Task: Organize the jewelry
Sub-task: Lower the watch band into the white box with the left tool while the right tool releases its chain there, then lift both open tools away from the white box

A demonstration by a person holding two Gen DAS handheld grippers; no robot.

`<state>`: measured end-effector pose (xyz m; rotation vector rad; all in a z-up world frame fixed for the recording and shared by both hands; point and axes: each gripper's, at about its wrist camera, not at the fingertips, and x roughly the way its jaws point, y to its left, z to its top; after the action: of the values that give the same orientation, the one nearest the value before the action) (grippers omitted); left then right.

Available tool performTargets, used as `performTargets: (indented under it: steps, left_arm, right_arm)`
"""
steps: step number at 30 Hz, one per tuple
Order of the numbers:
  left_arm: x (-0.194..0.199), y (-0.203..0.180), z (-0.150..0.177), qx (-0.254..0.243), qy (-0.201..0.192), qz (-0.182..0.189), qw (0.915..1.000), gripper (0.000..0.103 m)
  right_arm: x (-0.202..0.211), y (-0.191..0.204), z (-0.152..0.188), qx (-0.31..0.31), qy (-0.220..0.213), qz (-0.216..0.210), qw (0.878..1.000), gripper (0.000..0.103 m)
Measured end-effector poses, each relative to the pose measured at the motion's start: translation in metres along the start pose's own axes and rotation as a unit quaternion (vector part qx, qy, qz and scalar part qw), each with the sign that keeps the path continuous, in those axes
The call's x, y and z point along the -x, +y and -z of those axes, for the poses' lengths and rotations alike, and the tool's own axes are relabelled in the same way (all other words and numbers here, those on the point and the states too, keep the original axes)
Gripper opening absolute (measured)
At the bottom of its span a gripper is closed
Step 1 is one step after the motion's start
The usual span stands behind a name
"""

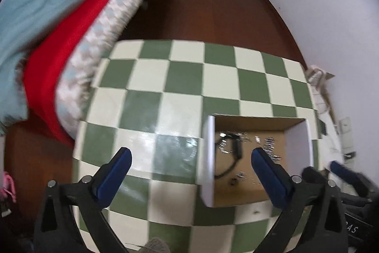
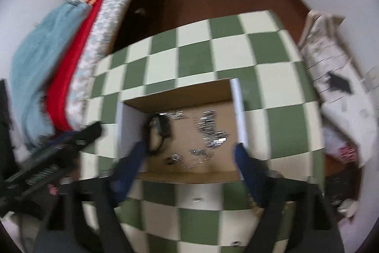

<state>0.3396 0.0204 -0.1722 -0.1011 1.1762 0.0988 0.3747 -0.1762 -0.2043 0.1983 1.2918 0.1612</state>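
Note:
An open cardboard box (image 1: 293,125) (image 2: 177,93) with white side walls sits on a green and white checkered table (image 1: 180,77) (image 2: 236,49). Inside lie silver chains (image 1: 267,142) (image 2: 210,127), a black cord bracelet (image 1: 233,153) (image 2: 158,132) and small silver pieces (image 2: 196,155). My left gripper (image 1: 191,153) is open and empty, above the table at the box's left wall. My right gripper (image 2: 189,148) is open and empty, over the box's near part; it also shows at the right edge of the left wrist view (image 1: 341,172). A small silver piece (image 2: 196,200) lies on the table in front of the box.
A bed with blue, red and patterned covers (image 1: 59,39) (image 2: 59,58) stands left of the table. Brown floor (image 1: 201,11) lies beyond it, with white walls and a door behind. A white printed bag (image 2: 331,68) leans at the table's right.

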Motion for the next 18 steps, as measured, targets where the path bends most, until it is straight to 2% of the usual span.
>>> performTargets:
  steps: [3,7,12,18]
  left_arm:
    - [0.005,0.001,0.005,-0.016,-0.026,-0.035,0.9989,0.103]
    - [0.013,0.001,0.013,-0.028,-0.05,-0.06,0.9966,0.103]
    - [0.022,0.003,0.021,-0.027,-0.059,-0.075,0.995,0.103]
    - [0.041,0.007,0.029,-0.018,-0.07,-0.074,0.9947,0.103]
  right_arm:
    - [-0.001,0.003,0.003,0.023,-0.008,0.052,0.998,0.101]
    - [0.001,0.007,0.009,0.044,-0.026,0.103,0.993,0.103]
    - [0.008,0.011,0.015,0.053,-0.033,0.111,0.992,0.103]
    - [0.025,0.016,0.022,0.055,-0.043,0.113,0.991,0.103]
